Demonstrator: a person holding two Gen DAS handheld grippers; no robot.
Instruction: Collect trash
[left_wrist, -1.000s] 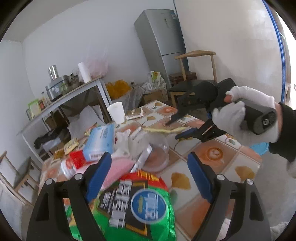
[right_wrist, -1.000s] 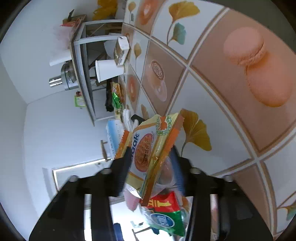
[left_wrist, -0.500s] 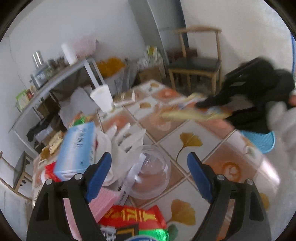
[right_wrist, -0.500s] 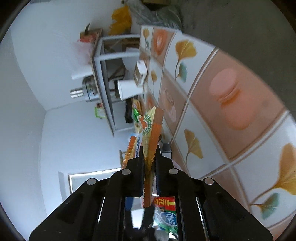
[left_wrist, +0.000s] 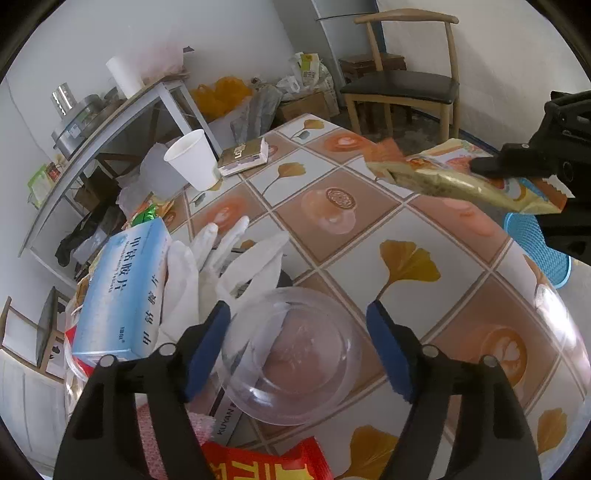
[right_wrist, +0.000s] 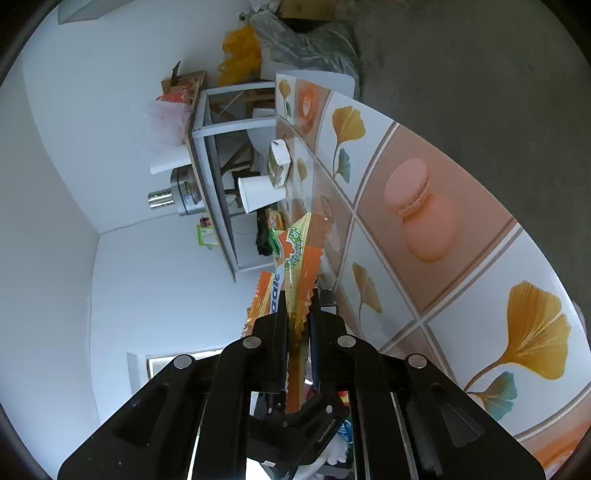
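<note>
Right: right gripper (right_wrist: 298, 325) clamped on crinkly foil wrapper (right_wrist: 295, 258); left gripper (left_wrist: 298, 347) spread apart above clear round plastic bowl (left_wrist: 291, 358).

The right gripper (left_wrist: 517, 166) runs off the picture's right edge, its holder out of sight. The blue basket (left_wrist: 532, 247) sits partly behind it, and the red packet (left_wrist: 266, 461) is cut by the bottom edge, its print unreadable.

Patterned table (left_wrist: 424, 229): paper cup (left_wrist: 194, 162), clear bowl (left_wrist: 291, 354), white gloves (left_wrist: 225, 258), blue box (left_wrist: 125, 295).
</note>
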